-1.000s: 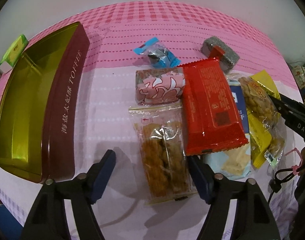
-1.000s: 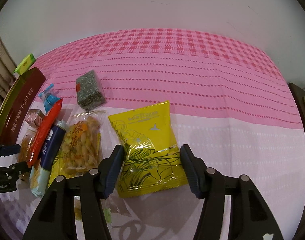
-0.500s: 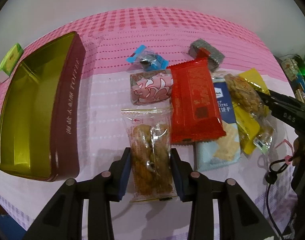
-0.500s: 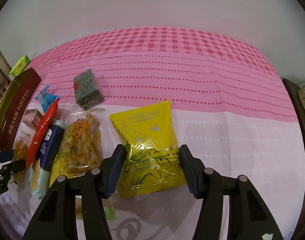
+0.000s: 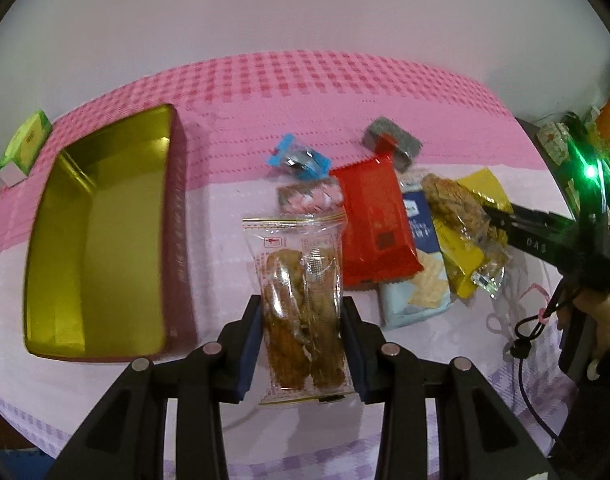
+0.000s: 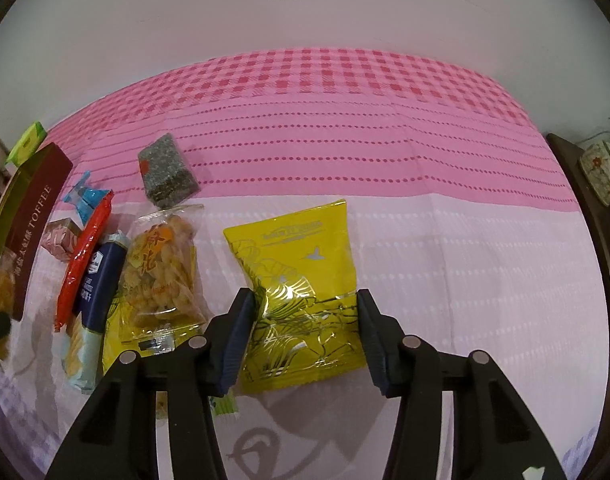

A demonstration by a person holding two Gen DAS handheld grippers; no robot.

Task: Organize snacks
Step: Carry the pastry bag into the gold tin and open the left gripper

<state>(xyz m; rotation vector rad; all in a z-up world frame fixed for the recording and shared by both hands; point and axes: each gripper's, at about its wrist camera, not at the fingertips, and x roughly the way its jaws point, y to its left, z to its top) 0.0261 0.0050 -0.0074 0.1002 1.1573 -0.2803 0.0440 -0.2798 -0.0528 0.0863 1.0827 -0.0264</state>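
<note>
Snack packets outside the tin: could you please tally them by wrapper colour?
clear packets: 2
blue packets: 2
red packet: 1
pink packet: 1
yellow packet: 1
grey bar: 1
Total: 8

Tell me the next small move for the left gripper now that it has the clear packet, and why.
Probably carry the clear packet leftward over the open gold tin and lower it in. The left gripper is shut on the packet's lower half, the packet looks lifted off the cloth, and the tin beside it shows nothing inside.
</note>
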